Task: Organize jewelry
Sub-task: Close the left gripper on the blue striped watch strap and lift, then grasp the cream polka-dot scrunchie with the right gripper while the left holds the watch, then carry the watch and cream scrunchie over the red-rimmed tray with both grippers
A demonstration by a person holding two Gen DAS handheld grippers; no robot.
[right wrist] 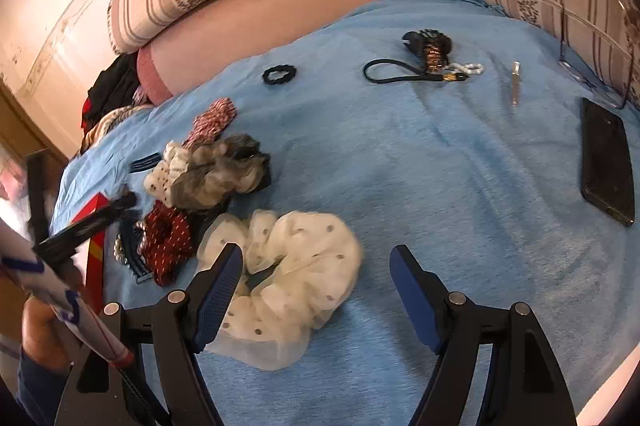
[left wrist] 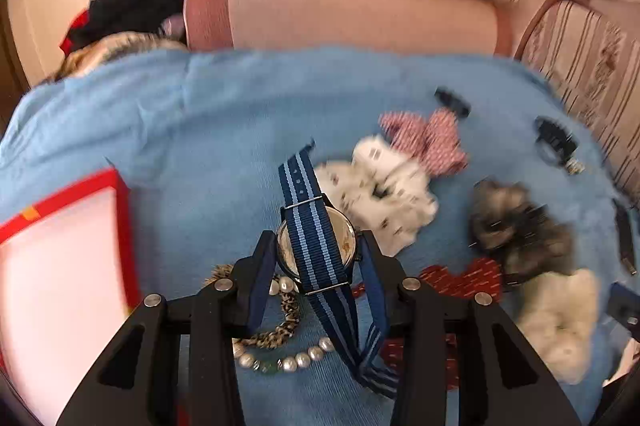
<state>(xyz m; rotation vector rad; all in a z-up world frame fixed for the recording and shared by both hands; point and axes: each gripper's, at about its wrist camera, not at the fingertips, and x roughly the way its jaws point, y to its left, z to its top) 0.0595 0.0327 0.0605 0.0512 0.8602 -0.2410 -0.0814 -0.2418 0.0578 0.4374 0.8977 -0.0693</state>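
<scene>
The left gripper (left wrist: pixel 320 250) is clamped across the case of a watch (left wrist: pixel 316 246), its pads pressing the rim from either side, so the blue striped strap (left wrist: pixel 304 186) sticks out at twelve o'clock and its other end dangles toward six. Gripping the hard case rather than the limp strap seems the sensible choice for carrying it. At nine o'clock sits a red-edged box (left wrist: pixel 120 226) with a pale inside, likely where the pieces are meant to go. Beneath the jaws lie a pearl bracelet (left wrist: pixel 288 360) and a leopard-print band (left wrist: pixel 276 330), both partly hidden by the gripper.

The right gripper (right wrist: pixel 316 266) hangs with its jaws wide apart and nothing between the pads, just over a white dotted scrunchie (right wrist: pixel 288 282) at its eleven o'clock, perhaps its next pick. Beyond, at ten o'clock, a red scrunchie (right wrist: pixel 168 238) and a grey one (right wrist: pixel 220 174) are heaped on the blue blanket (right wrist: pixel 400 166). A phone (right wrist: pixel 606 162) lies at two o'clock.

The left view is smeared with motion, so the watch dial cannot be read. The box is cut off by the frame's edge.
</scene>
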